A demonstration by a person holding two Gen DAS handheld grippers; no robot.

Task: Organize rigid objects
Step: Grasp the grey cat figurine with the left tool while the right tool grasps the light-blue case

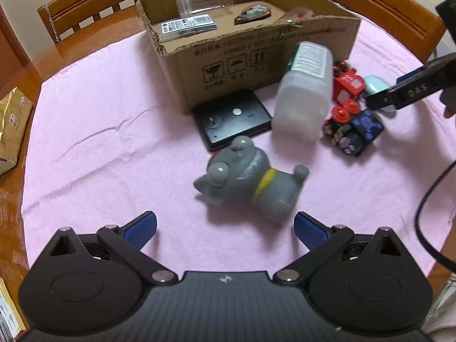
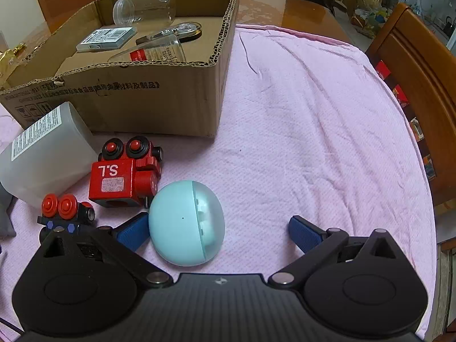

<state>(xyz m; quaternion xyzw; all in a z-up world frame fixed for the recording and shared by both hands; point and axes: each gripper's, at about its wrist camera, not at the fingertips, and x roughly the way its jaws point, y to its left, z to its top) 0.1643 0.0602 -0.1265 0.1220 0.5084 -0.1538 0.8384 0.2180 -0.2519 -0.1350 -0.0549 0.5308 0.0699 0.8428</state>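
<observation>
The pale blue egg-shaped case point(image 2: 186, 223) lay on the bench's pink cloth point(image 2: 313, 142), between the spread fingers of the right claw point(image 2: 218, 232). It looked light, stiff and slippery; gripping across its widest part seemed safest. The left claw point(image 1: 225, 226) was spread too, near the grey toy dog point(image 1: 248, 181).

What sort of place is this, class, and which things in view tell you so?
Probably a home dining room: wooden dining chairs stand around a glossy wooden table covered by a pink cloth, with household clutter on shelves in the room behind.
</observation>
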